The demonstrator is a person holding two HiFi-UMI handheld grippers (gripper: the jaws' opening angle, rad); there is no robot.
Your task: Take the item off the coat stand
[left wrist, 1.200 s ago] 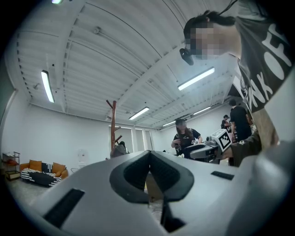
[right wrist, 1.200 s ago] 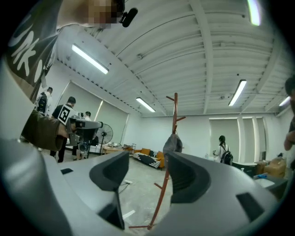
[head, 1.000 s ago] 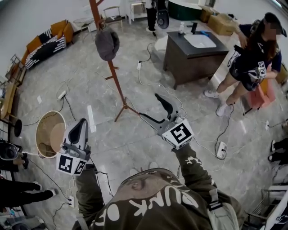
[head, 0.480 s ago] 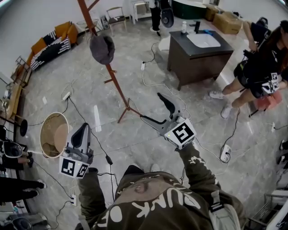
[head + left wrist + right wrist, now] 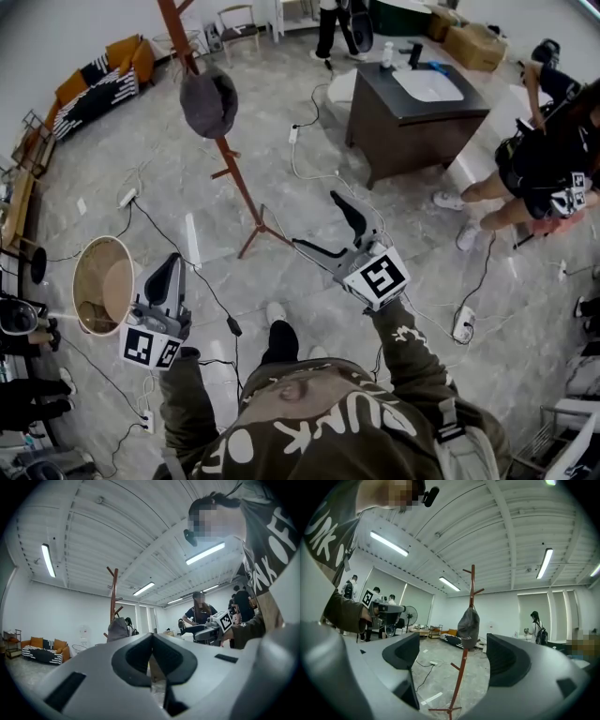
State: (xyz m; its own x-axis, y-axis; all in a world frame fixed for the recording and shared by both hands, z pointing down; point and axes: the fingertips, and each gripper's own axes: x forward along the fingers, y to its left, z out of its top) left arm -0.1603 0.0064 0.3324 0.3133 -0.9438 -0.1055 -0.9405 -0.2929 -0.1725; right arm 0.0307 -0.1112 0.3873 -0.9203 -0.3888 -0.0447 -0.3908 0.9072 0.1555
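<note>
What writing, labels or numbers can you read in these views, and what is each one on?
"PUNK": large white letters on the person's sweatshirt, upside down in the head view.
"OF": on the same sweatshirt, beside it; the rest of the print is cut off.
Hanging cap: small pale print near its lower edge, too small to read.
Marker cubes: black-and-white square patterns only, no words.

The left tool (image 5: 151, 638) sits closed; cap (image 5: 118, 630) hangs on coat stand (image 5: 114, 590).
</note>
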